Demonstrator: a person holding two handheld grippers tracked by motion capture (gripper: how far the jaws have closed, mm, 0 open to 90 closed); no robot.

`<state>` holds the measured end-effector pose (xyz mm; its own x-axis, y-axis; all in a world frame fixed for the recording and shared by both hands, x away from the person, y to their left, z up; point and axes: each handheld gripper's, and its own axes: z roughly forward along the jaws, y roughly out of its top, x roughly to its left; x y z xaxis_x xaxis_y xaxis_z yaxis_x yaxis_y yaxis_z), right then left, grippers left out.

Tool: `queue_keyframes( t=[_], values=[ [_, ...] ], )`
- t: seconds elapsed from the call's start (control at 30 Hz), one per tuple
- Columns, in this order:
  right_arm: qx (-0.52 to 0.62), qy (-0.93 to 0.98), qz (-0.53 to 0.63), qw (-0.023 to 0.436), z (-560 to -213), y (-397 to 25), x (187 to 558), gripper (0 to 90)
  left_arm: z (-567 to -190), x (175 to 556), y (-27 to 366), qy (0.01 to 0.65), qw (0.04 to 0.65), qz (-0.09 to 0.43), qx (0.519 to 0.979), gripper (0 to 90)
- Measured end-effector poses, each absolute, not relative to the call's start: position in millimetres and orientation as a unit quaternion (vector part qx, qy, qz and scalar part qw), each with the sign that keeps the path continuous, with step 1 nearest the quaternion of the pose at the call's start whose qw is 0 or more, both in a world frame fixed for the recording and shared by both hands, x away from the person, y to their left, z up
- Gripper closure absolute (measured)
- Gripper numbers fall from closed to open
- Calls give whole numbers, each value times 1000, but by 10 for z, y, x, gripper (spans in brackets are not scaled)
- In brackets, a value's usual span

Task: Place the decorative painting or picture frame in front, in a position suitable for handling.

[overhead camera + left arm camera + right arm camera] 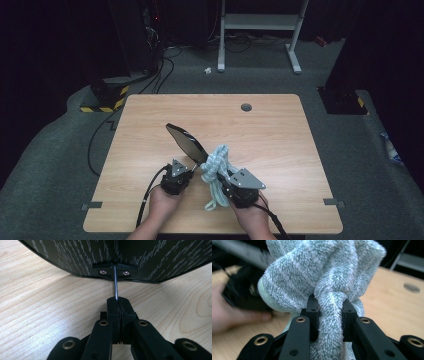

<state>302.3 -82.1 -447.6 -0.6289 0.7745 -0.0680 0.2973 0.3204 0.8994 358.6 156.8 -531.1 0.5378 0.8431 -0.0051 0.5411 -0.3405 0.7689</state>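
My left gripper (117, 301) has its fingers clenched on the thin metal stem (115, 282) of a dark oval mirror (186, 142), which tilts up just ahead of them over the wooden desk (270, 130). My right gripper (329, 312) grasps a bunched pale-blue terry cloth (324, 277), pressed beside the mirror's edge.

Fluffy terry cloth (322, 272), glossy black paddle (186, 141), matt wood-grain table (280, 125)
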Motion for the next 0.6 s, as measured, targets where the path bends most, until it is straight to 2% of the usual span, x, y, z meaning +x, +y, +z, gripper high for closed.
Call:
queue_keyframes(
  t=[0.1,0.3,0.6],
  values=[
    [362,788,437,241,-4749,-822,3018,738,-5311,3584,1566,437,373,202,793,885],
    [382,807,398,210,-5078,-698,3192,736,-5311,3585,1568,439,374,199,792,885],
    [407,825,365,148,-5209,-636,3579,725,-5312,3589,1578,444,376,197,789,879]
  ],
)
